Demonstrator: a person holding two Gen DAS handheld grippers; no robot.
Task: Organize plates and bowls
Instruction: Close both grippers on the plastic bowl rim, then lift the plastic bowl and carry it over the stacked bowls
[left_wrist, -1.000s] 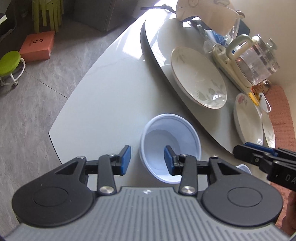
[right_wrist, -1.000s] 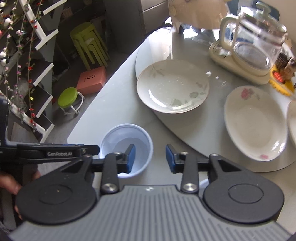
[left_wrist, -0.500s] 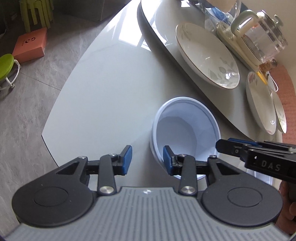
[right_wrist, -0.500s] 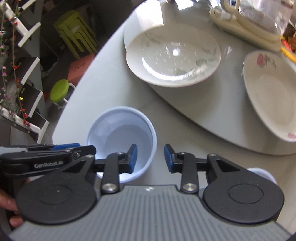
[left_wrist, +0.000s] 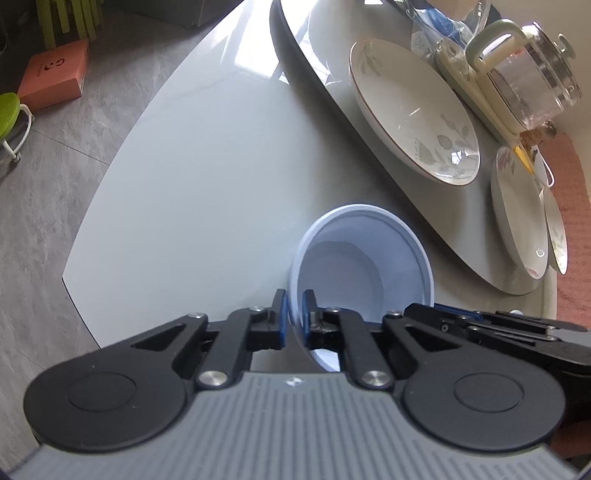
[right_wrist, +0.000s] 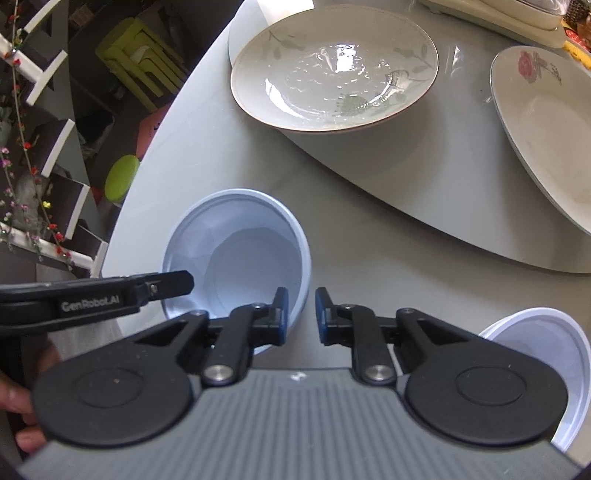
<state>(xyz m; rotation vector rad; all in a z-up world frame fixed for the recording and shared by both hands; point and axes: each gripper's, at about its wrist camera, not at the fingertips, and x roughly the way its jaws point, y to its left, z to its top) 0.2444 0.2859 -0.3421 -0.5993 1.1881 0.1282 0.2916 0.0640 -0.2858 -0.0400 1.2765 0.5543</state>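
Bowl (left_wrist: 360, 266): on the table (left_wrist: 207, 177), just beside the turntable (left_wrist: 491, 258) | Your left gripper (left_wrist: 293, 314): clenched on the bowl's near rim, ready to lift | Your right gripper (right_wrist: 299, 314): jaws just closing, nothing gripped, straddling the bowl's rim, likely steadying.

Two pale blue plastic bowls: one bowl (right_wrist: 236, 254) near the surface's edge, a second bowl (right_wrist: 535, 354) at lower right. Three china plates: a leaf-patterned plate (left_wrist: 413, 110), a rose-patterned plate (left_wrist: 517, 214), and a third plate (left_wrist: 556, 236) behind it. One glass kettle (left_wrist: 528, 77) stands beyond them.
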